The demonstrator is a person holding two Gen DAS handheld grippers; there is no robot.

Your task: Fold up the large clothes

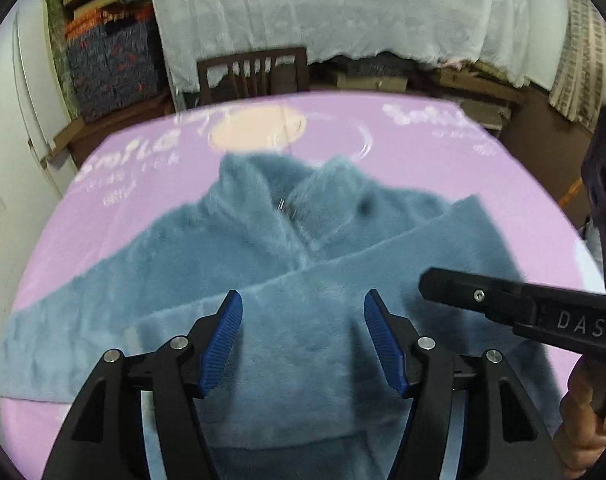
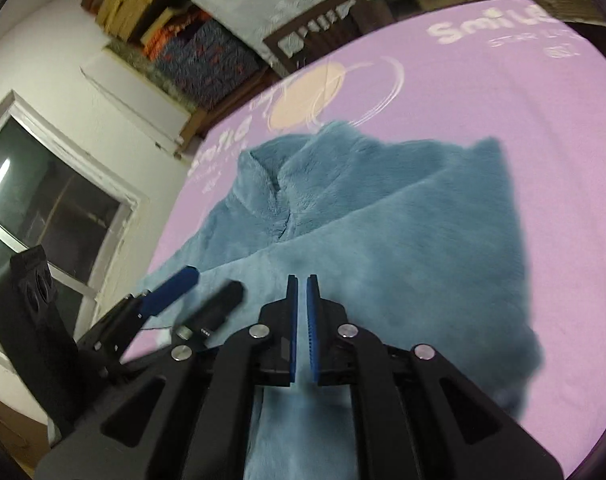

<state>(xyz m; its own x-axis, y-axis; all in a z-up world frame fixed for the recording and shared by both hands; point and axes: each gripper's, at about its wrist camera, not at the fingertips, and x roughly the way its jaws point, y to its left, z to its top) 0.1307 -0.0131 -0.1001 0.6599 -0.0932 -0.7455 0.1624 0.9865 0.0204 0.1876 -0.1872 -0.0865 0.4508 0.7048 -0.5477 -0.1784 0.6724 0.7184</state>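
A fluffy blue-grey zip jacket (image 1: 263, 248) lies front up on a pink sheet (image 1: 103, 208), collar at the far side. One sleeve is folded across the chest; the other stretches out to the left. My left gripper (image 1: 303, 304) is open and empty above the folded sleeve near the hem. My right gripper (image 2: 301, 284) hovers over the jacket (image 2: 383, 240), its blue pads almost together with a thin gap and nothing visibly between them. The right gripper (image 1: 427, 284) also shows at the right of the left wrist view, and the left gripper (image 2: 213, 286) at the left of the right wrist view.
The pink sheet (image 2: 523, 112) carries white lettering and a peach circle (image 1: 259, 128). A dark wooden chair (image 1: 255, 76) stands behind the table. White cloth (image 1: 323, 8) hangs at the back. Stacked boxes (image 1: 111, 64) stand at back left. A window (image 2: 43, 208) is to the left.
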